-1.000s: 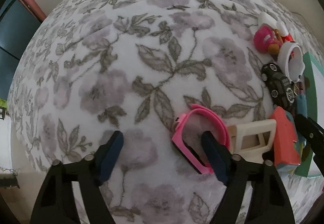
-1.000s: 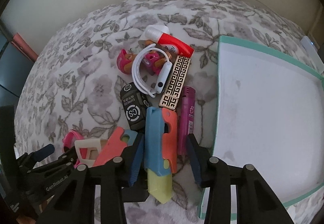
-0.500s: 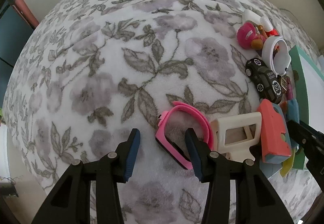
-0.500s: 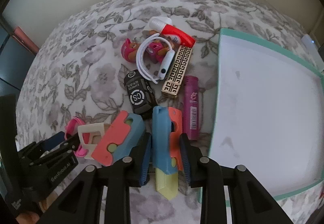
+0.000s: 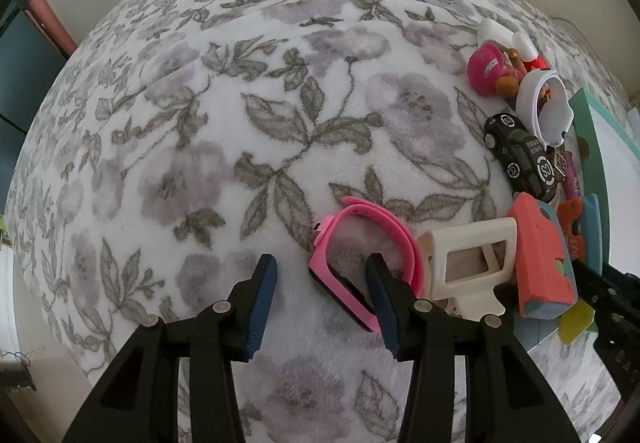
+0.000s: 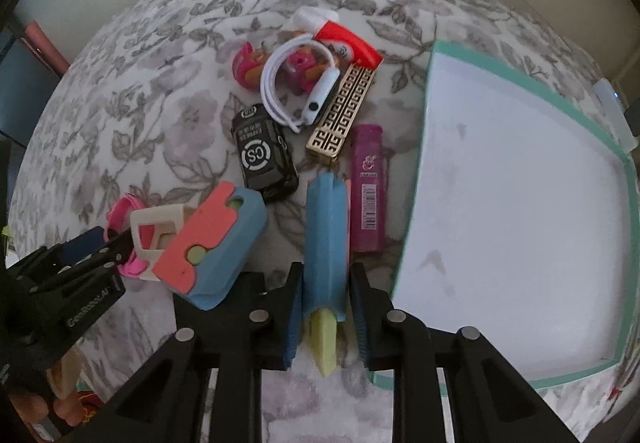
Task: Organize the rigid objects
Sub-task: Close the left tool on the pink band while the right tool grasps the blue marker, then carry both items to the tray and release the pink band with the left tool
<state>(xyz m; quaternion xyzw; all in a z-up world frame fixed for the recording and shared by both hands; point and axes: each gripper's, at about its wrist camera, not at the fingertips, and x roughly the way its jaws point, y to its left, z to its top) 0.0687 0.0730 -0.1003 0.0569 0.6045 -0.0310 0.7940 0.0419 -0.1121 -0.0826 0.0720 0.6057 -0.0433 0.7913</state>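
My right gripper (image 6: pixel 326 317) is shut on a blue and coral toy (image 6: pixel 326 227) with a yellow tip, tilted on edge just left of the white tray with a teal rim (image 6: pixel 434 55). My left gripper (image 5: pixel 320 303) is open around the body of a pink watch (image 5: pixel 340 263); its right finger sits inside the strap loop. A cream frame (image 5: pixel 468 259) and a coral and blue block (image 5: pixel 544 259) lie right of the watch. The left gripper also shows in the right wrist view (image 6: pixel 80 259).
On the floral blanket (image 5: pixel 240 123) lie a black toy car (image 6: pixel 262 153), a white watch (image 6: pixel 296 83), a pink toy figure (image 6: pixel 248 67), a red and white tube (image 6: pixel 344 39), a gold fretwork bar (image 6: pixel 340 115) and a magenta lighter (image 6: pixel 366 187).
My right gripper has closed on the blue and coral toy and turned it on edge. My left gripper has narrowed around the pink watch body.
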